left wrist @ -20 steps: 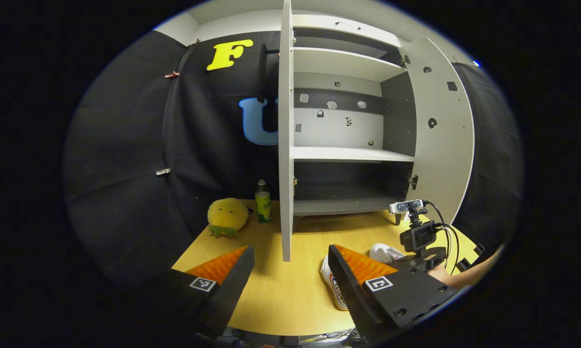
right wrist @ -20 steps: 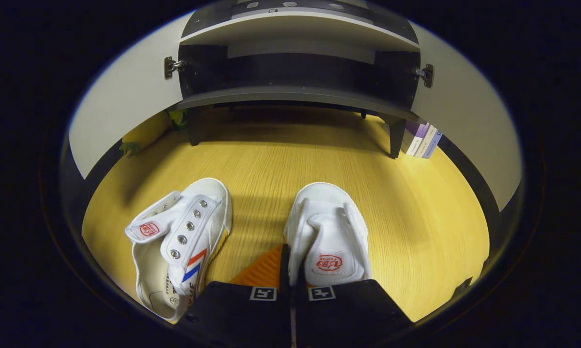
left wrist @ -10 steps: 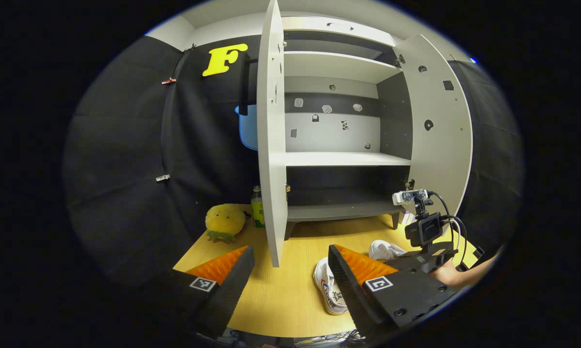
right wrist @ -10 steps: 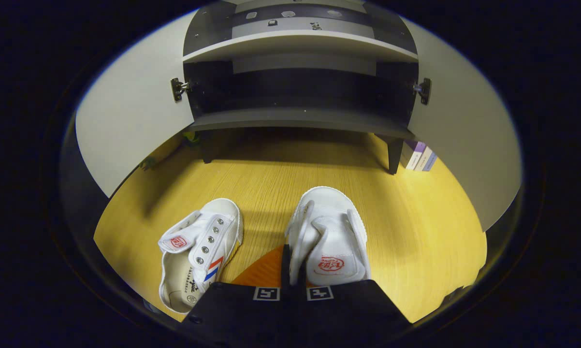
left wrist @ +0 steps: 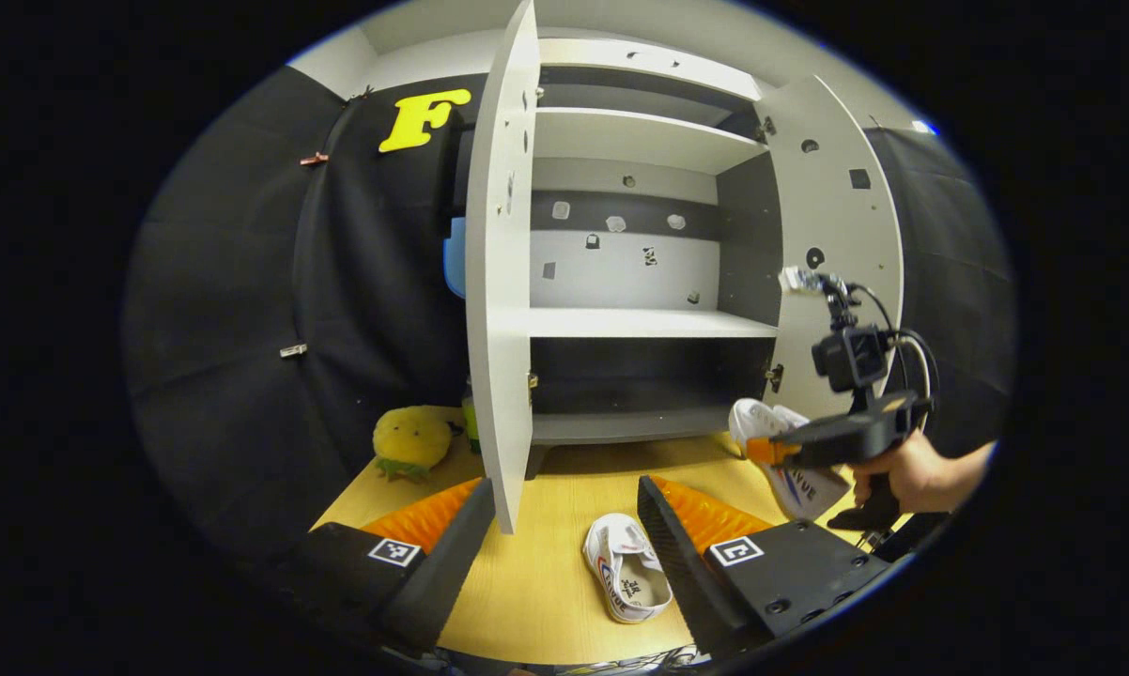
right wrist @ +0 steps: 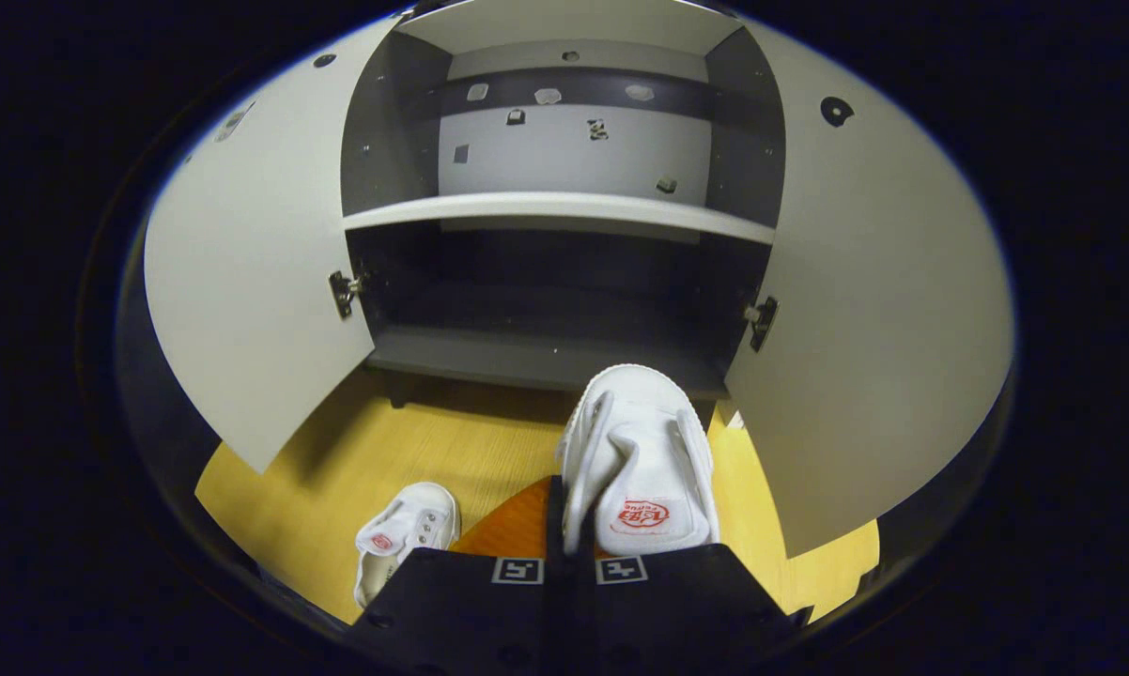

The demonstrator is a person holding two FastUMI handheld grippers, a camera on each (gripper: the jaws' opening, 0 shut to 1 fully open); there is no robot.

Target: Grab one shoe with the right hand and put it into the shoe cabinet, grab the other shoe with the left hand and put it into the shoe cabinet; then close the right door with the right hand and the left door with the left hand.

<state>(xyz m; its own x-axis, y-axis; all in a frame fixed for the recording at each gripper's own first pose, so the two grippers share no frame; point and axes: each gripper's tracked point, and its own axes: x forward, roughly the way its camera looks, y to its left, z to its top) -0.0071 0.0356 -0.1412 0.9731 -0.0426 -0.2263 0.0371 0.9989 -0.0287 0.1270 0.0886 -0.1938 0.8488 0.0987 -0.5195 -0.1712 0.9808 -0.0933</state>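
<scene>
Lifted off the yellow wooden tabletop point(right wrist: 339, 479) since a second ago: white canvas shoe with red logo point(right wrist: 640, 460), pinched by its side wall in the right gripper point(right wrist: 569, 526), now level with the grey shoe cabinet's point(right wrist: 546, 352) dark bottom shelf. Next, likely in onto that shelf. Second white shoe point(left wrist: 626, 577) lying below the left gripper point(left wrist: 564, 526), jaws spread wide, holding nothing. Both doors wide open.

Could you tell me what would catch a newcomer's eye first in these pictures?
Probably the white shoe clamped in the right gripper, lifted off the wooden table before the open shoe cabinet. Next, the second shoe lying on the table between the left gripper's spread fingers.
</scene>
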